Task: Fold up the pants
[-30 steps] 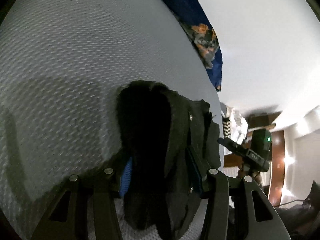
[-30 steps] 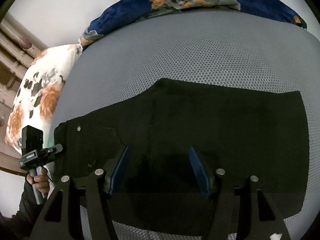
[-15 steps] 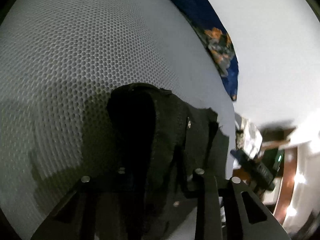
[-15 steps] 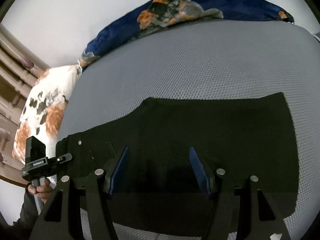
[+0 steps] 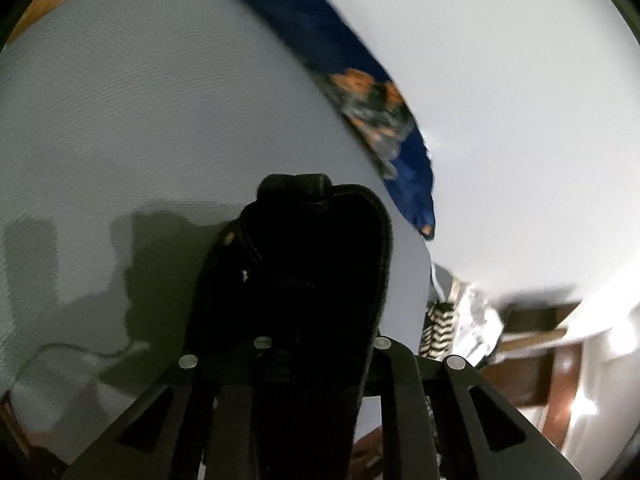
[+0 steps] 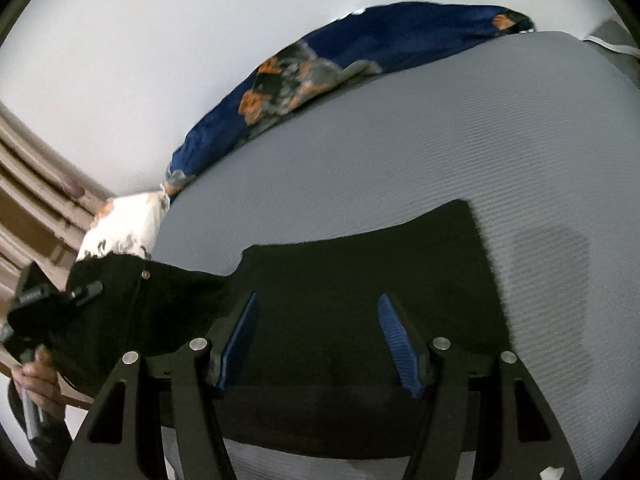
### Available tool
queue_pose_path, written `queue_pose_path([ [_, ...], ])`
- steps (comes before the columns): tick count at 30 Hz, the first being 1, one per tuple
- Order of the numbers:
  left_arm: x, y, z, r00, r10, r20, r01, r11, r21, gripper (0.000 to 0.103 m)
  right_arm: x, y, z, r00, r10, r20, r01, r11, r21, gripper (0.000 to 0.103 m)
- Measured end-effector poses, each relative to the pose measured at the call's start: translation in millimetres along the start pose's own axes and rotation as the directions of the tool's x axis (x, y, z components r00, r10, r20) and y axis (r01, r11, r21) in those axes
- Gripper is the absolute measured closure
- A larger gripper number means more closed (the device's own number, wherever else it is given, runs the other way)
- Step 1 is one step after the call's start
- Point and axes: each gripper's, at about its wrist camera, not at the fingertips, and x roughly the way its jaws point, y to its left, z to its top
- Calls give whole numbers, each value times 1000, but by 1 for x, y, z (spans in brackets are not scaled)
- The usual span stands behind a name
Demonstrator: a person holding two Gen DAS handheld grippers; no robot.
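Notably, your left gripper [image 5: 320, 344] had lifted the waistband of the black pants [image 6: 360, 280] off the grey bed [image 6: 440, 128] since a second earlier, jaws clamped on bunched cloth; the fold toward 3 o'clock had evidently begun. Your right gripper [image 6: 318, 340] hung with jaws apart over the legs, which lay flat. Motion blur smeared the blue floral blanket [image 5: 360, 92] at 1 o'clock, and the cloth hid your left gripper's pads.

The pants [image 6: 360, 292] are black. The bed [image 6: 440, 140] is grey with tiny bumps. A blanket [image 6: 360, 52] at its far edge is dark blue with orange flowers. The pillow [image 6: 124, 220] is white with orange spots.
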Motion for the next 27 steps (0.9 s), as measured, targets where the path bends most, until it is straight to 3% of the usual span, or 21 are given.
queue_pose_path([
  [4, 47, -46, -15, 999, 29, -34, -27, 998, 60, 88, -20, -34, 1, 999, 3, 34, -5, 999, 43, 42],
  [8, 100, -80, -36, 992, 106, -72, -95, 984, 148, 88, -34, -68, -3, 999, -3, 52, -2, 995, 102, 41],
  [12, 148, -95, -62, 975, 215, -59, -191, 942, 275, 88, -39, -89, -9, 999, -14, 47, 9, 993, 121, 41],
  [17, 189, -89, -85, 951, 307, -37, -274, 892, 360, 87, -37, -104, -12, 999, -12, 32, 8, 990, 143, 41],
  [22, 214, -96, -99, 934, 356, 5, -320, 831, 454, 77, -31, -106, -10, 1000, -4, 16, 2, 992, 130, 41],
  [24, 215, -100, -104, 932, 362, 16, -323, 809, 491, 68, -29, -105, -9, 1000, 1, 7, -2, 993, 119, 41],
  [27, 206, -108, -111, 950, 312, 6, -261, 785, 563, 55, -24, -101, -6, 1000, 2, -11, -1, 996, 93, 41],
])
